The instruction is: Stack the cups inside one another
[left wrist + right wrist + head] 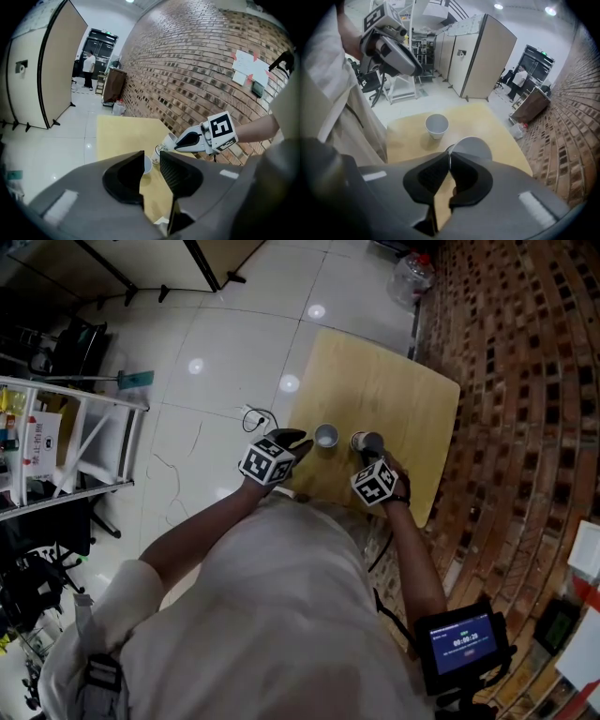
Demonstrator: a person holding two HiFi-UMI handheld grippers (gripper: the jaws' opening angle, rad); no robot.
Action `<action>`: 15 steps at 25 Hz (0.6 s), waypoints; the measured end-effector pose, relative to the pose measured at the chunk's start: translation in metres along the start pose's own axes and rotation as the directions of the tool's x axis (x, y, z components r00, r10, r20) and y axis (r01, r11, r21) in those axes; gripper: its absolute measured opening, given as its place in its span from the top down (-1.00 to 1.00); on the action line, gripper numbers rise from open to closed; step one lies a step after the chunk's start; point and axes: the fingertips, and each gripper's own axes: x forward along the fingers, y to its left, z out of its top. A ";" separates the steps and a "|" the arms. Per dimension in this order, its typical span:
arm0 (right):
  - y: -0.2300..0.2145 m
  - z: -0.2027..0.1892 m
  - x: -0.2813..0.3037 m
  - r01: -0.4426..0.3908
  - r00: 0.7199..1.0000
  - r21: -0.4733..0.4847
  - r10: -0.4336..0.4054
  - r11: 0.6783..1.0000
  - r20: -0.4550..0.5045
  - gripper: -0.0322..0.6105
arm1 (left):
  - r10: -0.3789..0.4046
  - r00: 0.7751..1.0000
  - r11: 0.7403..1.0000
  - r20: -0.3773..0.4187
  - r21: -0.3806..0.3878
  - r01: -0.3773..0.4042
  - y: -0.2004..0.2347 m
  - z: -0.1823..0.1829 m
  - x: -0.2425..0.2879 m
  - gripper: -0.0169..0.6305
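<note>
White, thin-walled and, we judge, light and easily crushed, the tilted cup (472, 146) is pinched by just its rim in our right tool (449, 158), beside the upright cup (325, 435) standing on the tabletop (394, 390), while our left tool (151, 157) hangs spread and empty.

The head view looks steeply down from above the person onto the worktop (394, 381), from some way off. The left tool (151, 161) view sits close behind its jaws and faces along the worktop toward the brick wall (187, 70). The right tool (449, 161) view faces the opposite way, toward the partitions (483, 56). All three views share the worktop and the standing cup (437, 125).
</note>
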 end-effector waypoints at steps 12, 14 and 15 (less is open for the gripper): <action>0.007 -0.008 0.027 -0.054 0.996 -0.050 0.050 0.997 -0.078 0.84 | 0.039 0.999 0.999 0.016 -0.019 -0.038 0.011 0.001 -0.009 0.58; 0.009 -0.008 0.030 -0.068 0.994 -0.050 0.063 0.996 -0.084 0.84 | 0.037 0.999 0.999 0.018 -0.023 -0.037 0.010 0.000 -0.009 0.58; 0.010 -0.009 0.032 -0.074 0.994 -0.047 0.070 0.996 -0.086 0.84 | 0.037 0.999 0.999 0.020 -0.023 -0.037 0.010 0.000 -0.009 0.58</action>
